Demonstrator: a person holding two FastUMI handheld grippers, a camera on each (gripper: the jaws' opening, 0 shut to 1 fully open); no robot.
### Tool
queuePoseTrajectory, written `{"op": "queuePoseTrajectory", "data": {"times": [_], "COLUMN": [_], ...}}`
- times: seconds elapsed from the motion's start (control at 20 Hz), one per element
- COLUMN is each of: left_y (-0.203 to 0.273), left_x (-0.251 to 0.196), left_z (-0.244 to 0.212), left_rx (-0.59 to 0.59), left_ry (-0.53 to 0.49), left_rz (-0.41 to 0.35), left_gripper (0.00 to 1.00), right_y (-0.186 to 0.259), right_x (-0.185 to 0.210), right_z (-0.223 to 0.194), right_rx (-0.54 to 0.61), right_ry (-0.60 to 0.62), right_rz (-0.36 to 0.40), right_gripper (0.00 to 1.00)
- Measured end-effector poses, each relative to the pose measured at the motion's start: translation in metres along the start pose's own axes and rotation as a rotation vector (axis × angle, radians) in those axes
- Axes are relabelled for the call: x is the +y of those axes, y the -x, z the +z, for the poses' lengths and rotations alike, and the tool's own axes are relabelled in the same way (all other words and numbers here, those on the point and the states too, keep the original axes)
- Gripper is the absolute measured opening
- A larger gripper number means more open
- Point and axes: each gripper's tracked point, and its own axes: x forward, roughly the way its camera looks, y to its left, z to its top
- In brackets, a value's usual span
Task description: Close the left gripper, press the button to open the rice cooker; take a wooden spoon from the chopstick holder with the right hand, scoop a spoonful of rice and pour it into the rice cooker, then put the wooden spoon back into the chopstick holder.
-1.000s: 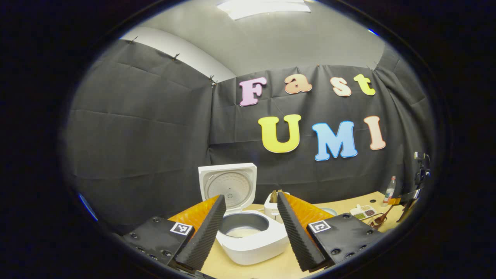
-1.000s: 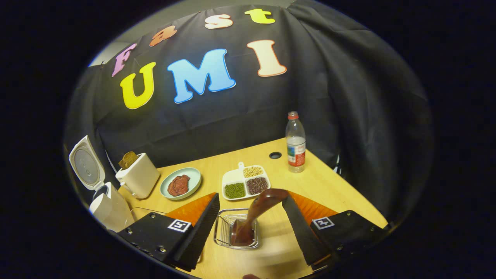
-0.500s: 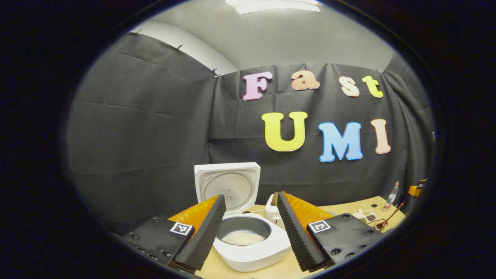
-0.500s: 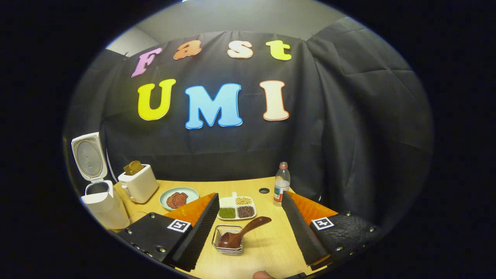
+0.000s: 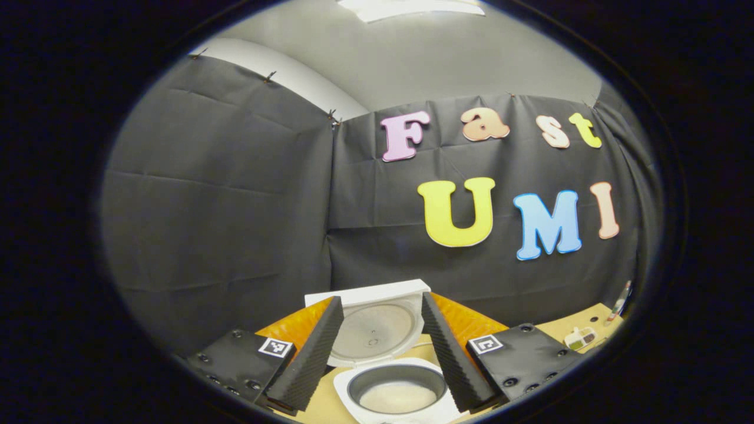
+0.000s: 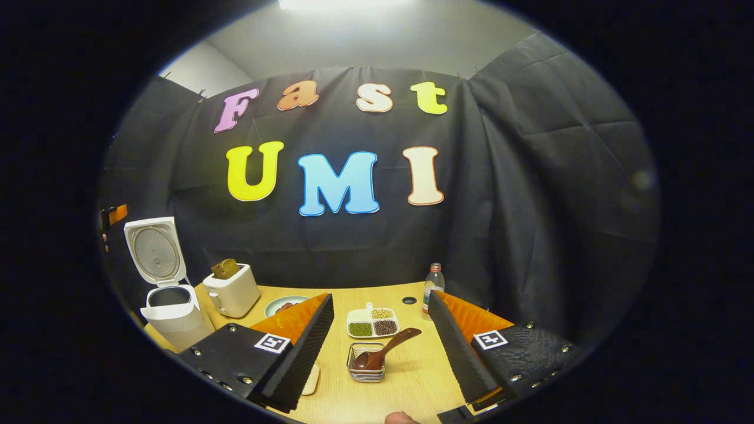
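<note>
Right gripper view, lower centre: the right gripper has its fingers spread wide and holds nothing; framed in the gap between them, the wooden spoon sits bowl-down in the wire chopstick holder, its handle slanting up toward the right. The spoon is judged rigid, light and smooth-finished, so it could slip a little; the free upper stretch of the handle is the likely place to pinch it, across its width, while the open wire holder looks light enough to shift if bumped. Behind it on the wooden table stand a divided dish of beans, a clear bottle, a plate and a toaster; at the left edge is the rice cooker, lid raised. Left gripper view, lower centre: the left gripper is likewise spread wide and empty, and the cooker's inner pot, with white rice in the bottom, lies between its fingers under the upright lid. Each gripper body carries small square black-and-white markers beside the fingers; the bottle label is too small to read, and no brand can be made out on the cooker or toaster.
</note>
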Motion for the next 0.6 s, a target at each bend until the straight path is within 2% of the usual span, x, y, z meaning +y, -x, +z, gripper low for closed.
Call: {"op": "queuePoseTrajectory", "data": {"times": [0.05, 0.1, 0.15, 0.35, 0.4, 0.6], "left_y": [-0.012, -0.023, -0.034, -0.080, -0.093, -0.141], "left_x": [0.003, 0.005, 0.007, 0.017, 0.020, 0.030], "left_z": [0.004, 0.010, 0.012, 0.023, 0.025, 0.012], "left_rx": [-0.004, -0.007, -0.010, -0.002, 0.007, 0.047], "left_ry": [0.007, 0.012, 0.015, 0.027, 0.029, 0.042], "left_rz": [0.001, 0.001, 0.002, 0.000, 0.000, 0.007], "left_gripper": [0.93, 0.93, 0.97, 0.89, 0.97, 0.96], "right_y": [0.004, 0.009, 0.013, 0.028, 0.033, 0.045], "right_x": [-0.002, -0.002, -0.004, -0.009, -0.009, -0.008], "right_z": [0.001, 0.002, 0.002, 0.000, -0.002, -0.014], "right_rx": [-0.003, -0.005, -0.008, -0.010, -0.007, 0.008], "right_ry": [0.000, 0.001, 0.002, -0.004, -0.008, -0.003], "right_rz": [-0.011, -0.022, -0.035, -0.083, -0.093, -0.129], "right_gripper": [0.98, 0.98, 0.98, 0.98, 0.98, 0.98]}}
